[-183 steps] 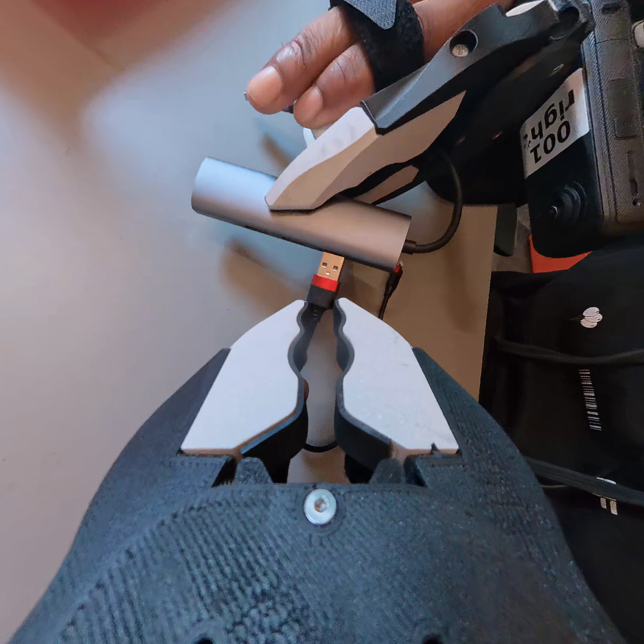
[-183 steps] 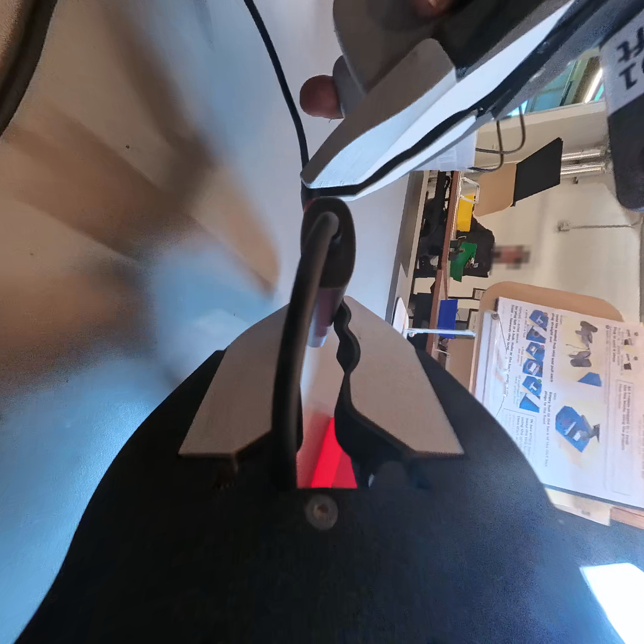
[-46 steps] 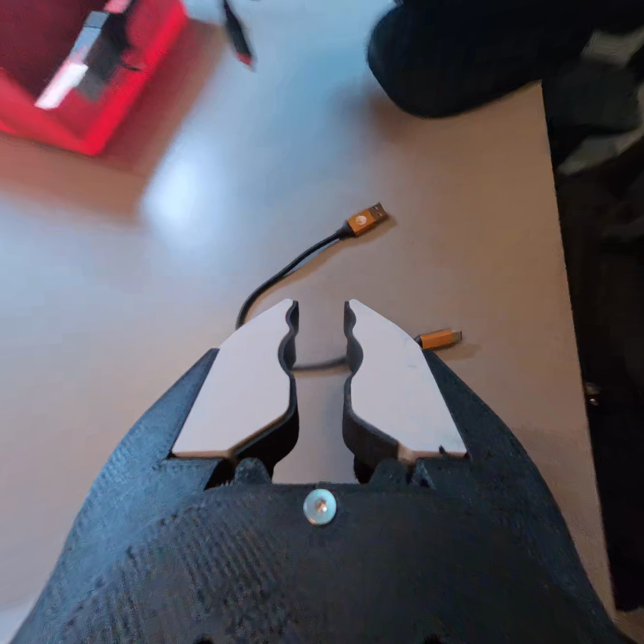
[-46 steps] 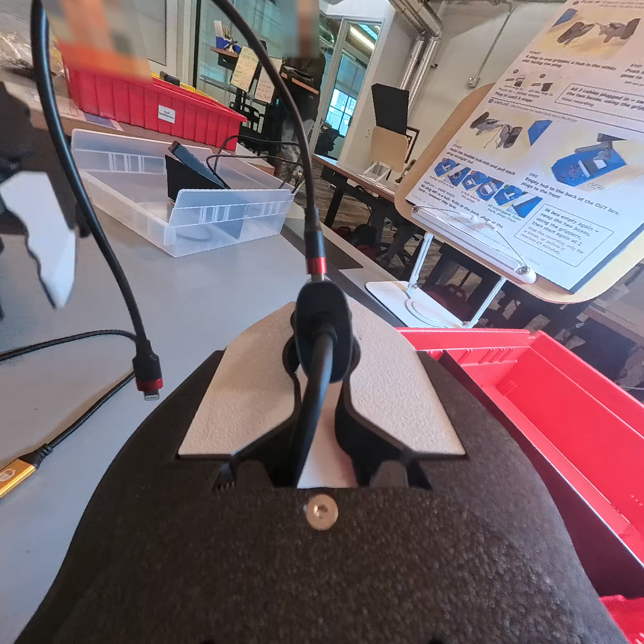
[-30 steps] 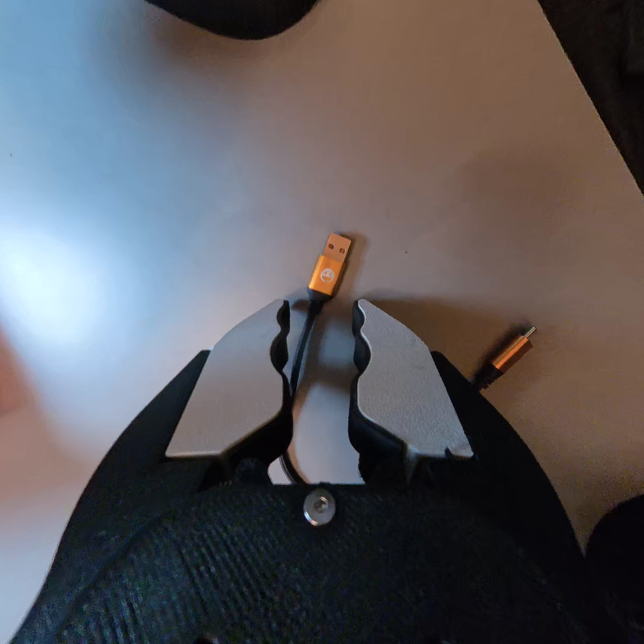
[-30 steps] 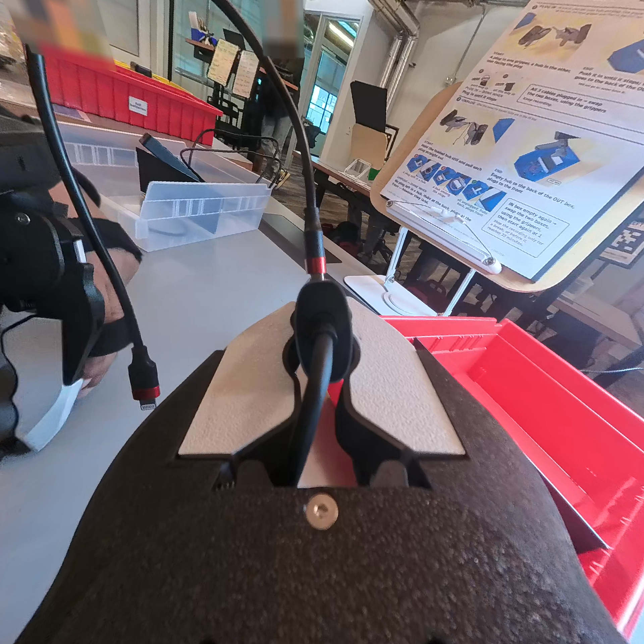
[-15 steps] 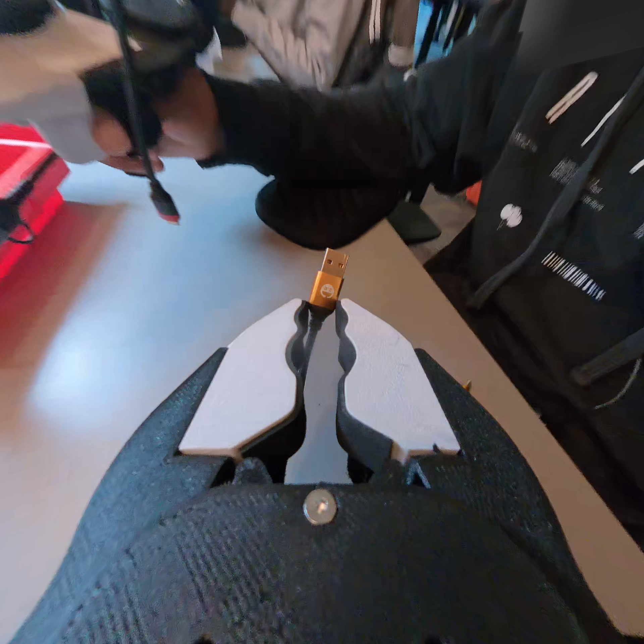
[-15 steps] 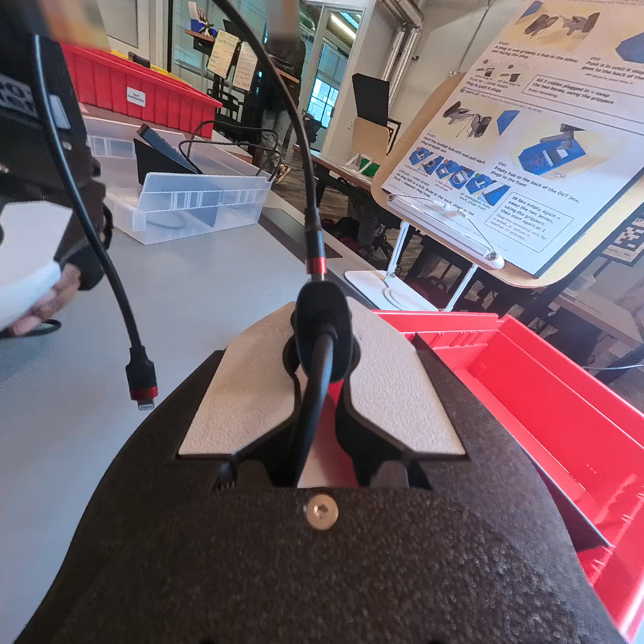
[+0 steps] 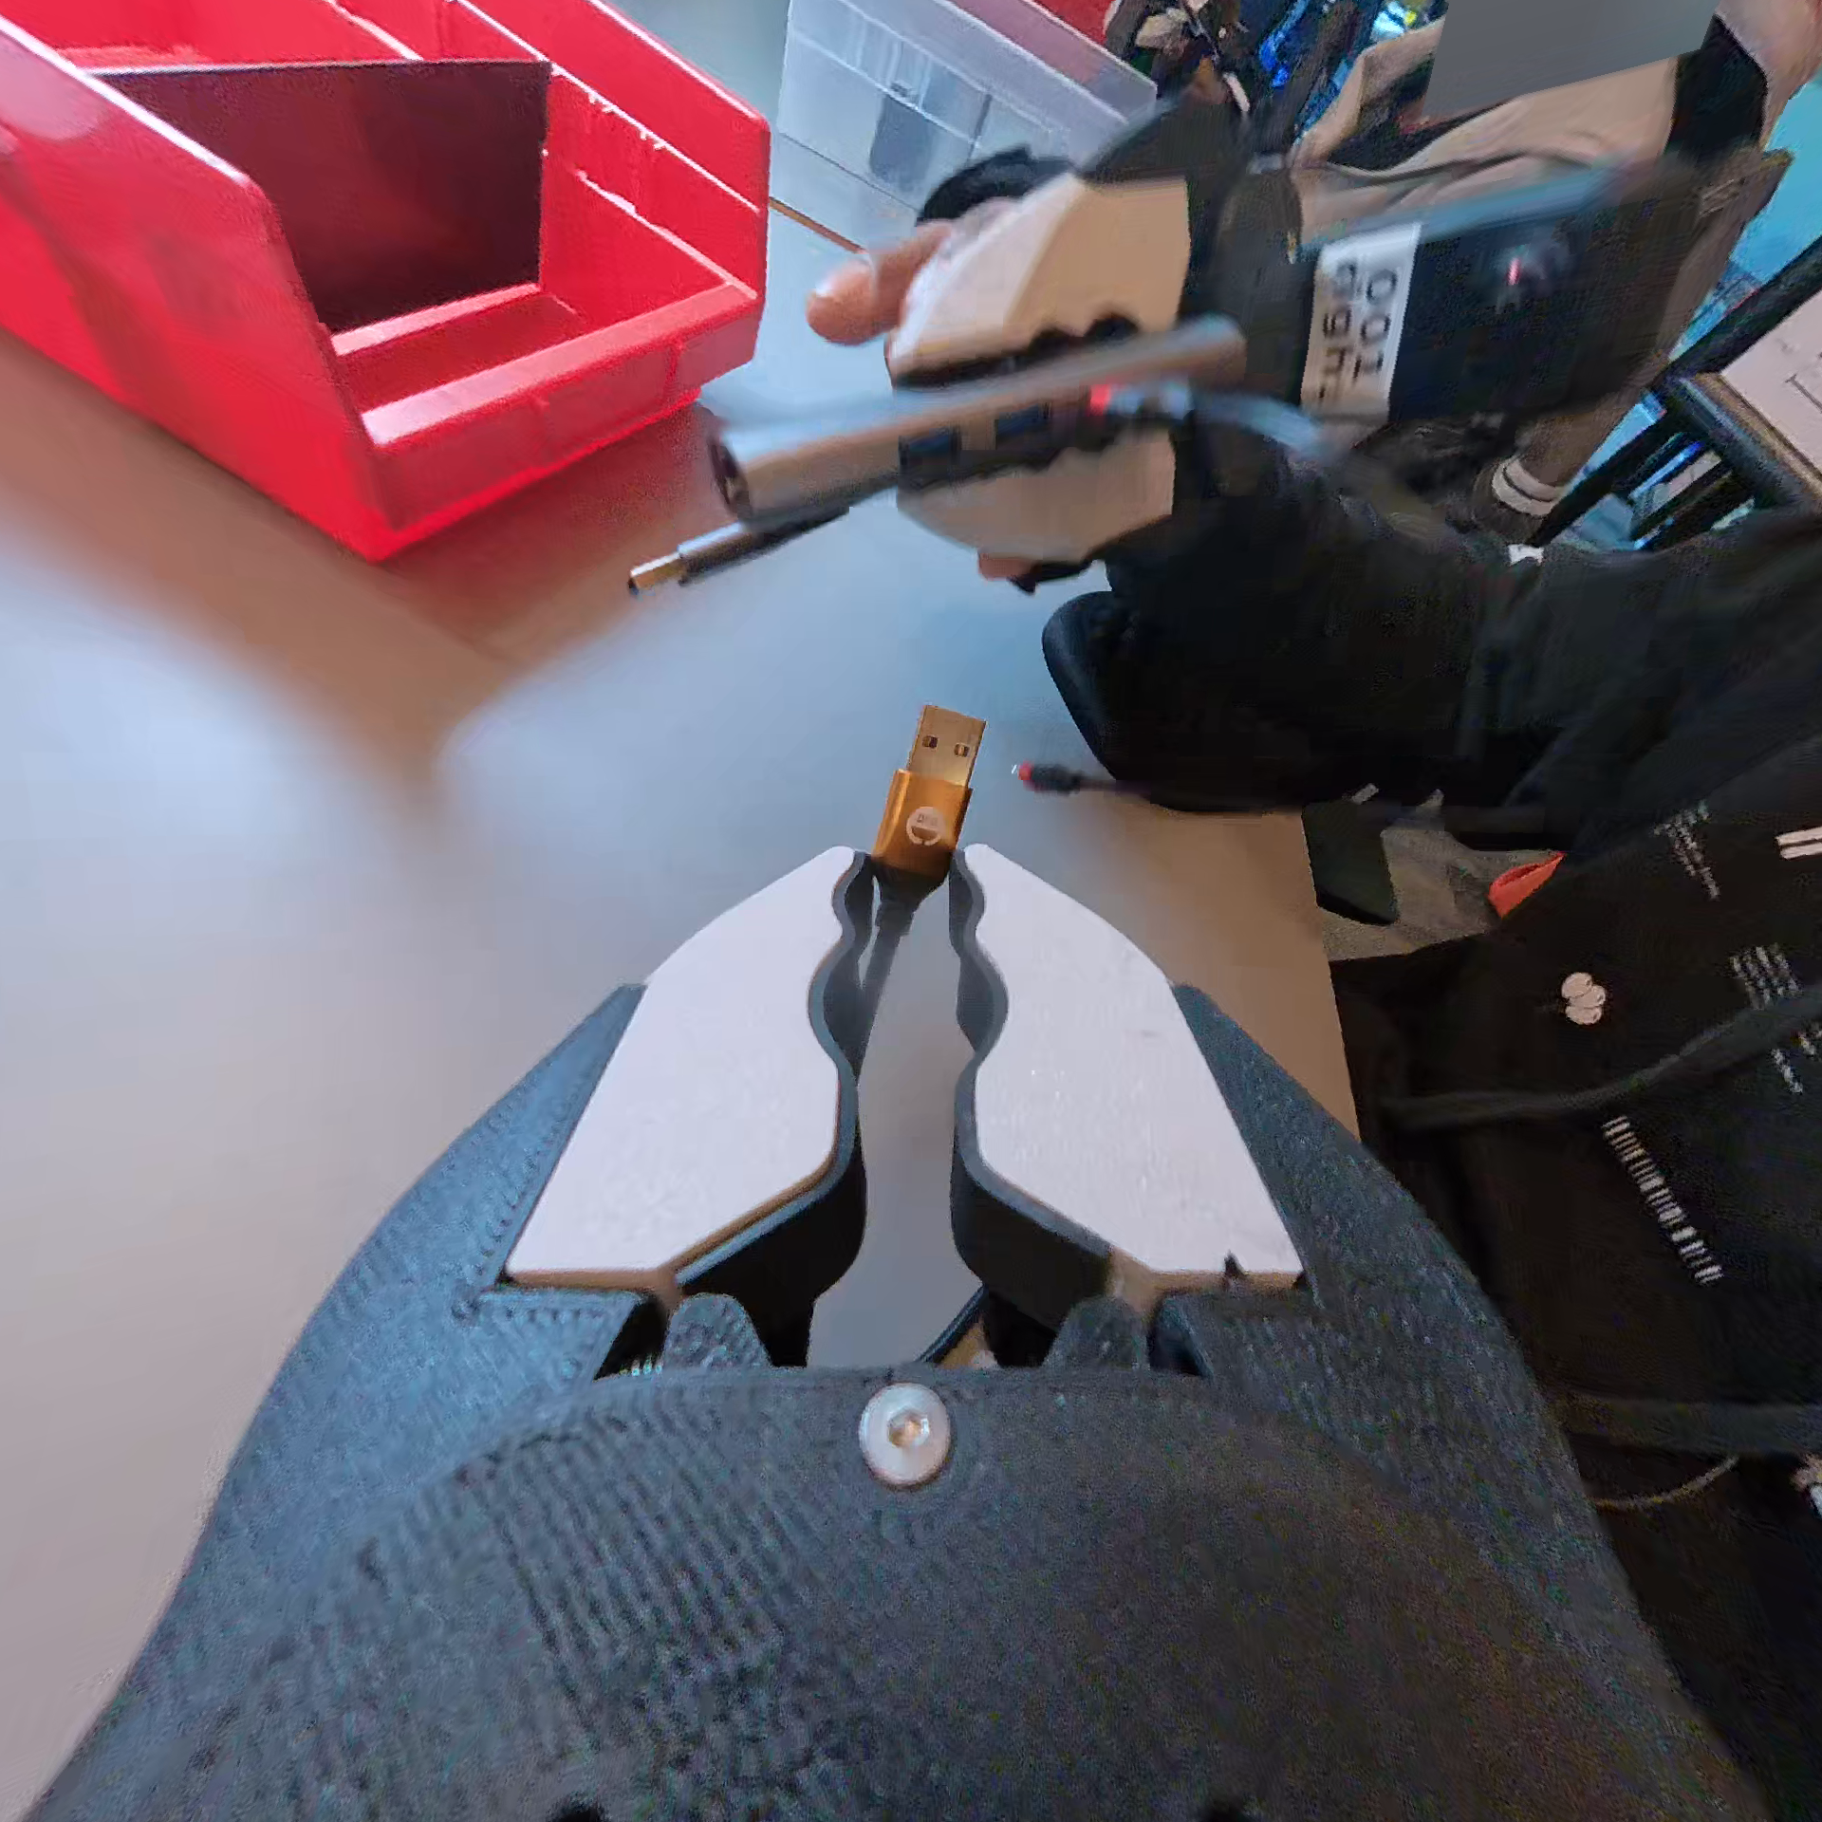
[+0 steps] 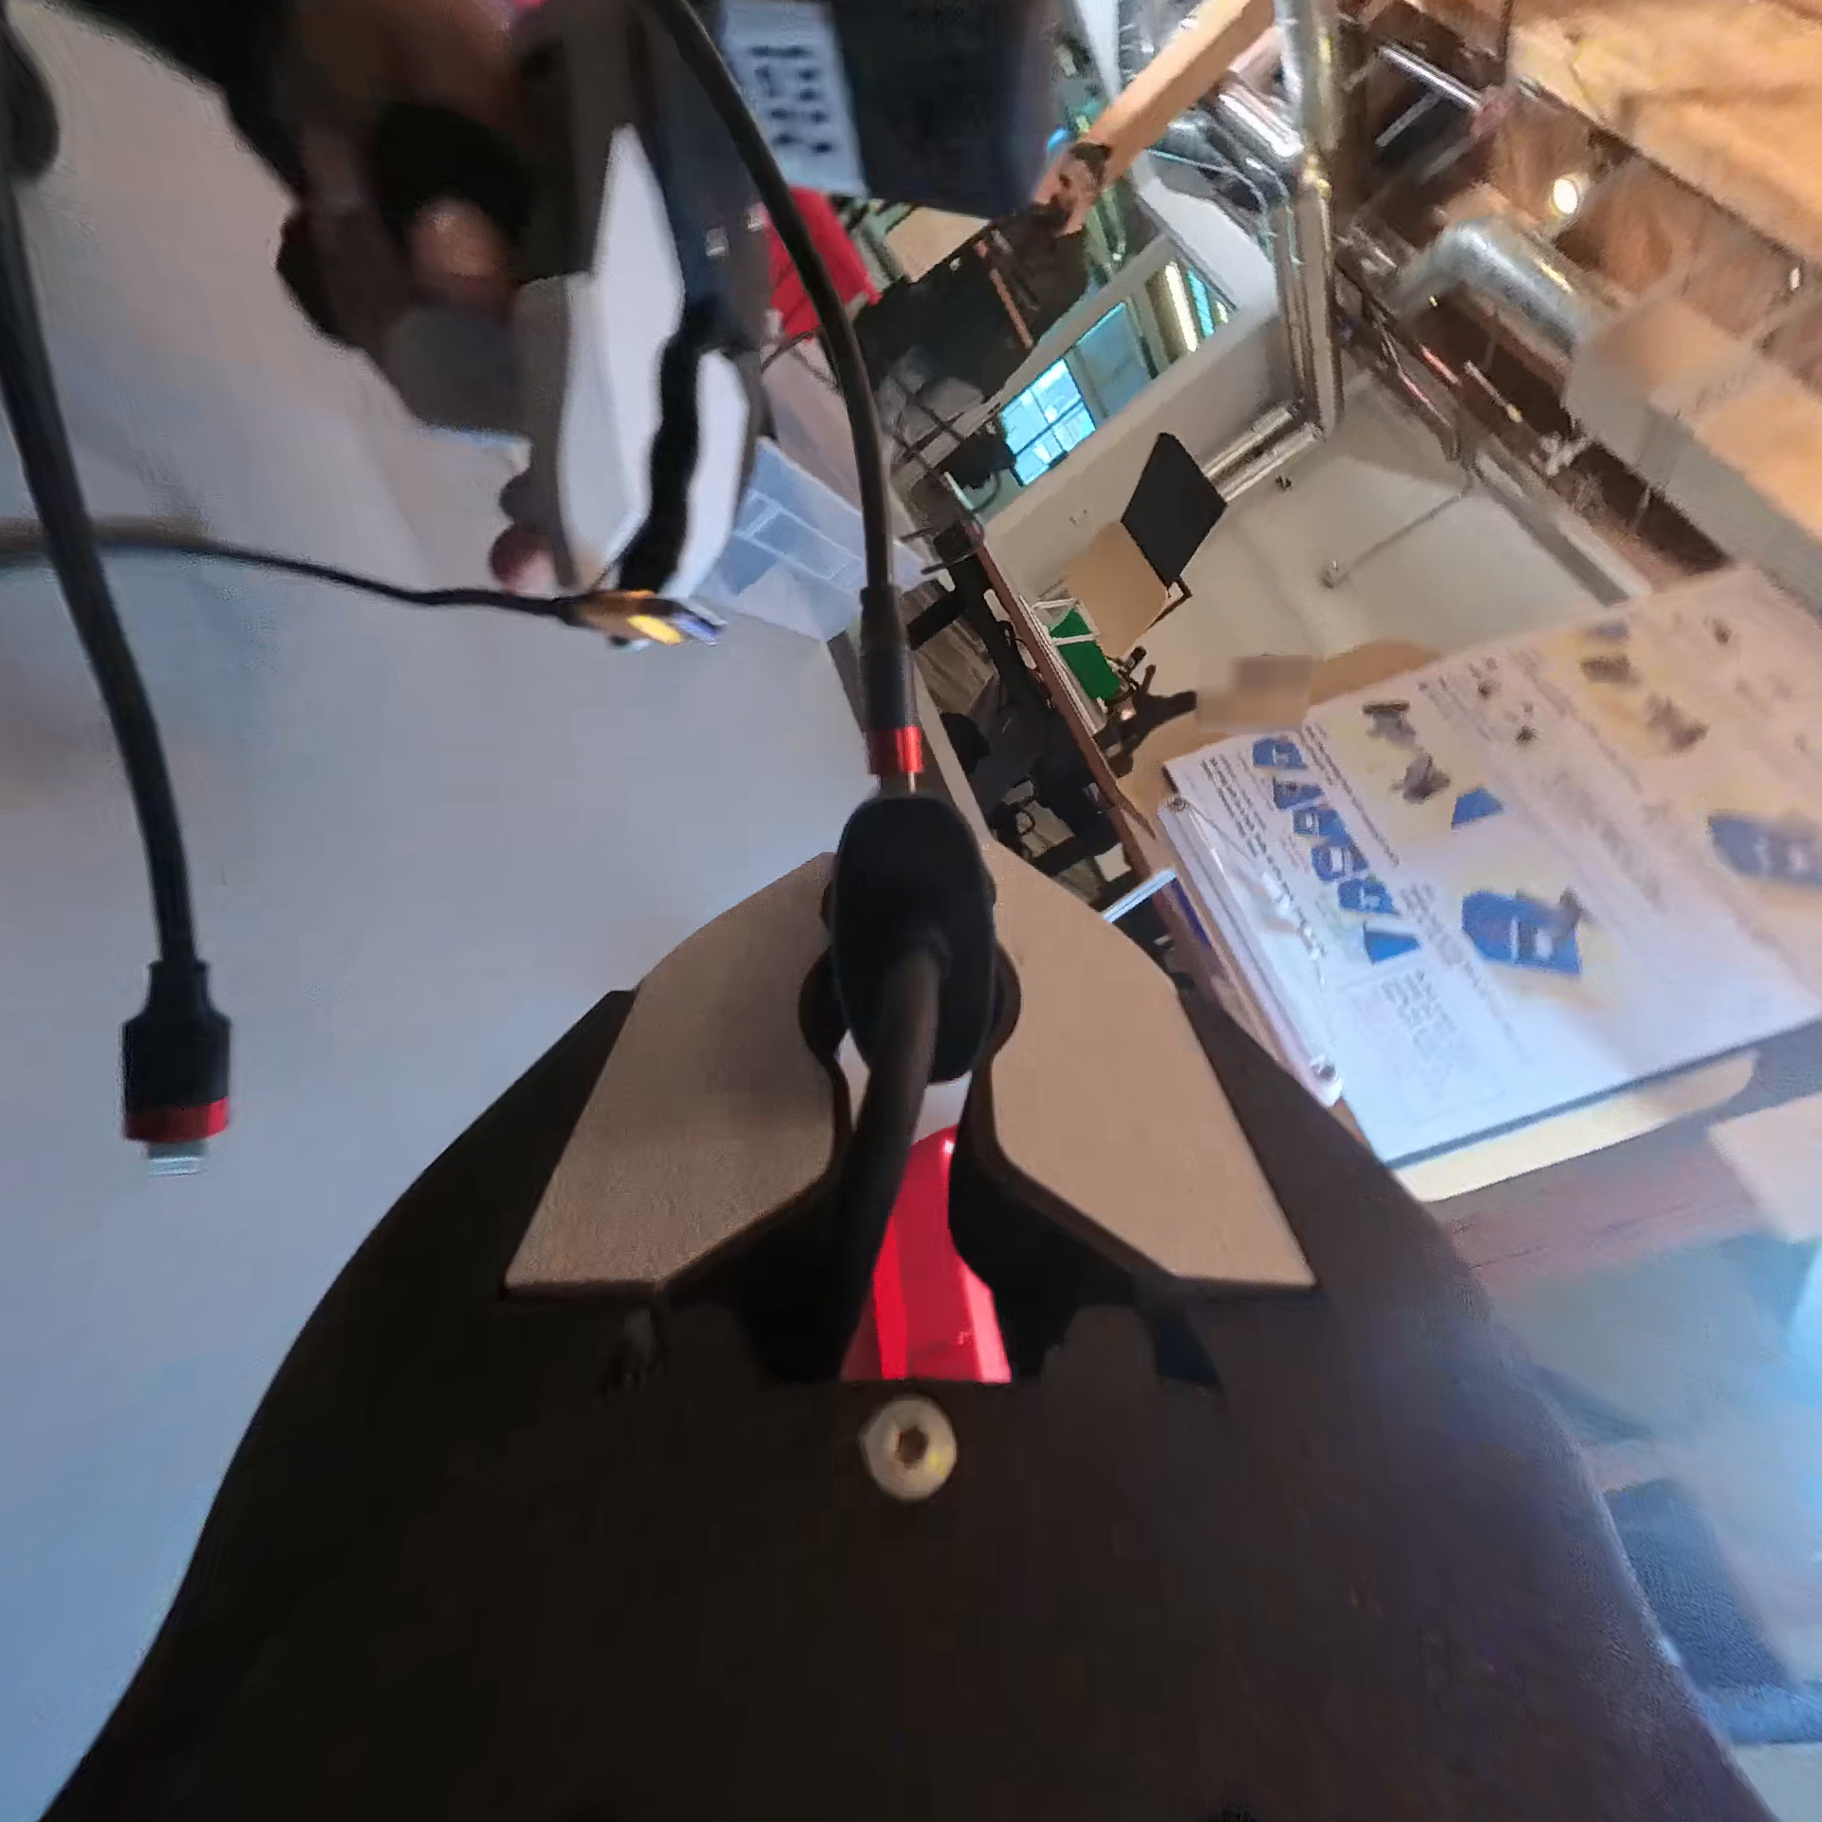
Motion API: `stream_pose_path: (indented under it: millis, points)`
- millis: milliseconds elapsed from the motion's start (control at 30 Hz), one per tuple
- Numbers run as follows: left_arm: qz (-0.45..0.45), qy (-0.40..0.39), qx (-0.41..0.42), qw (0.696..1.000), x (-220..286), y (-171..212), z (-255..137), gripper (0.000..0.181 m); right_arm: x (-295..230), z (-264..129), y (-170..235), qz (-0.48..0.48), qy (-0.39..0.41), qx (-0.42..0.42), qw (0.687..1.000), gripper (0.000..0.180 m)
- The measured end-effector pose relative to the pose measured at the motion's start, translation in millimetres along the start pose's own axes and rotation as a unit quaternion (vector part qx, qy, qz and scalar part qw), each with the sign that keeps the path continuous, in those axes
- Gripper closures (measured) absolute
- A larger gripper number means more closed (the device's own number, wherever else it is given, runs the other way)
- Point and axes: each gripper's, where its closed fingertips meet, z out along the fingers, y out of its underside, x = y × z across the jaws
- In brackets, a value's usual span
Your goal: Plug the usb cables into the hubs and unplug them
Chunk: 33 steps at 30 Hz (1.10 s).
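My left gripper (image 9: 907, 863) is shut on the orange USB plug (image 9: 927, 804), which points forward above the table. My right gripper (image 9: 902, 434) is up ahead, shut on the grey hub (image 9: 818, 458), whose side ports face the plug a short way off. A black cable with a red collar (image 10: 892, 749) is plugged into the hub (image 10: 907, 927), which my right gripper (image 10: 907, 877) holds end-on. That cable's other end (image 10: 177, 1085) hangs loose at the left. The left gripper (image 10: 670, 592) with the orange plug (image 10: 641, 626) shows blurred at the upper left.
A red bin (image 9: 552, 325) stands at the back left of the grey table (image 9: 246, 838), with a clear plastic bin (image 9: 937, 89) behind it. The hub's own lead plug (image 9: 690, 562) dangles below it. An instruction board (image 10: 1479, 887) stands at the right. A person's dark sleeve (image 9: 1380, 670) lies along the table's right edge. Tip to tip, the grippers are about 9 centimetres apart.
My left gripper closed on the orange plug and lifted it off the table. My right gripper has swung the hub in front of the plug, tilting its view.
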Motion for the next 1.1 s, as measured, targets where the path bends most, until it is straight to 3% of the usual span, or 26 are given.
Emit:
stream_pose_path:
  millis: [300, 533, 767, 1100]
  points:
    - [-0.07, -0.019, -0.069, 0.995, -9, 28, 7, 0.166, -55, 28, -1, -0.195, -0.044, -0.063, 0.978, 0.163]
    - [-0.112, -0.027, -0.115, 0.987, -23, 53, 11, 0.166, -79, 40, 10, -0.276, -0.07, -0.1, 0.953, 0.162]
    - [-0.129, -0.023, -0.131, 0.983, -26, 60, 13, 0.166, -91, 42, 11, -0.299, -0.083, -0.107, 0.945, 0.162]
    - [-0.094, 0.04, -0.113, 0.988, -7, 51, 9, 0.167, -91, 30, -5, -0.201, -0.119, -0.054, 0.971, 0.161]
